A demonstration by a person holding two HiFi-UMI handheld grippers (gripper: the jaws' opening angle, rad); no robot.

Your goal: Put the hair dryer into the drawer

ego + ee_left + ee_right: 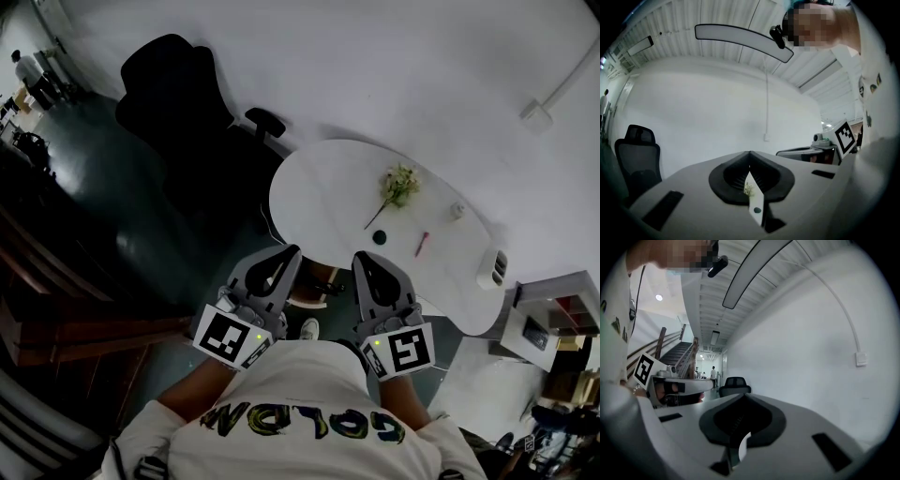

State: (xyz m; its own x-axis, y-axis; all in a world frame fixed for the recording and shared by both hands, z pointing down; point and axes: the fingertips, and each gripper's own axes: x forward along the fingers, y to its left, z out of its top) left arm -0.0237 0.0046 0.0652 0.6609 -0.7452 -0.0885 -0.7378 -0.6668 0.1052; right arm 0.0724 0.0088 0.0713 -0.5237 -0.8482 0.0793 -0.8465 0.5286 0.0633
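I see no hair dryer that I can name for sure. A white object with dark slots (493, 268) lies at the right edge of the round white table (328, 187); I cannot tell what it is. A white cabinet with open compartments (542, 323) stands to the right of the table. My left gripper (293, 250) (750, 153) and right gripper (357, 256) (742, 395) are held close to the person's chest, side by side and level, pointing towards the table. Both are shut with nothing between the jaws.
On the table lie a sprig of flowers (397, 186), a small black object (379, 237), a red stick (422, 244) and a small white item (457, 210). A black office chair (178, 94) stands behind the table. Wooden stairs (56, 314) run along the left.
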